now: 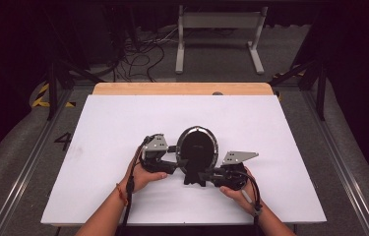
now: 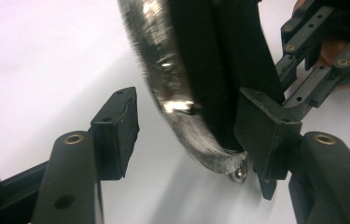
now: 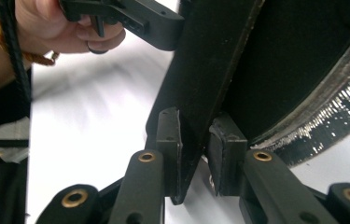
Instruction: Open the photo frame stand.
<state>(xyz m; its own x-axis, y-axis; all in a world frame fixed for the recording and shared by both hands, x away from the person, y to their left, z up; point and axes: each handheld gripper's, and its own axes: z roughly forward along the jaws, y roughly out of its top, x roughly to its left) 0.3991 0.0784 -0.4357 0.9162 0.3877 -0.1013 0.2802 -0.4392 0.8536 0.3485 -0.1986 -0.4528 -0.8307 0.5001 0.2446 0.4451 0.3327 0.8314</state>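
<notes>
Up close, right gripper (image 3: 193,158) clamps mirror's (image 3: 284,60) black stand (image 3: 205,93).

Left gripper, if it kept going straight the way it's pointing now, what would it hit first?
Most likely the round mirror: its silver rim sits between the open jaws of the left gripper, one pad right against its black back, the other clear. Farther along that line is the right gripper, though depth is hard to judge.

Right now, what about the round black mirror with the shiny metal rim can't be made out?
- Round black mirror with shiny metal rim, high view: too small and dark to tell what its face shows.
- Its black stand, right gripper view: top cut off by the frame; base hidden by the right gripper.
- Left gripper view: rim blurred; contact of the right-hand pad unclear.
</notes>
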